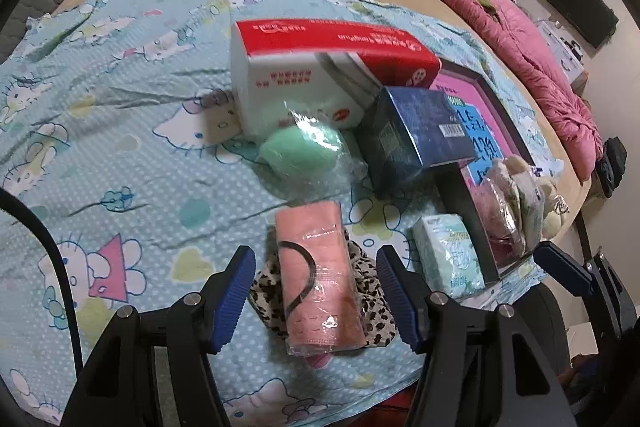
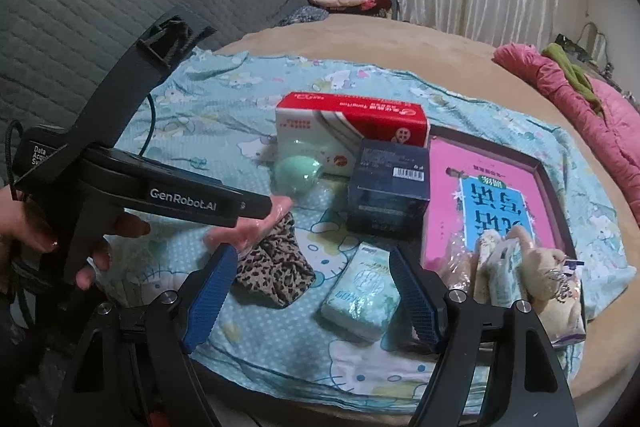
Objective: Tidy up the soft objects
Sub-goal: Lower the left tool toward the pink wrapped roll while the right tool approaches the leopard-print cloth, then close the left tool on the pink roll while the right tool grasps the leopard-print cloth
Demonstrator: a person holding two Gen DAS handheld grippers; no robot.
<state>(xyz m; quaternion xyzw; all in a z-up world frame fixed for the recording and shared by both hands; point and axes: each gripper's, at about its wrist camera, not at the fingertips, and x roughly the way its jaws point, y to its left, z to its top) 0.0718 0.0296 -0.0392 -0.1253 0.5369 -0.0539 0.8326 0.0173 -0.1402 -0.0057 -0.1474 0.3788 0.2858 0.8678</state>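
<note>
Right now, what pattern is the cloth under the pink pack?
Leopard print cloth, tan with dark spots; clearest in the right wrist view.

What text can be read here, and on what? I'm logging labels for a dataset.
"GenRobot.AI": on the left gripper body, right wrist view.
"Data Acqu... Sy...": cut-off label on that gripper's rear.
Red tissue box: Chinese print, upside down, too blurred.
Pink book: large Chinese characters, upside down, not legible to me.
Dark blue box: barcode, digits too small.
Pale green tissue pack: print too blurred.
</note>
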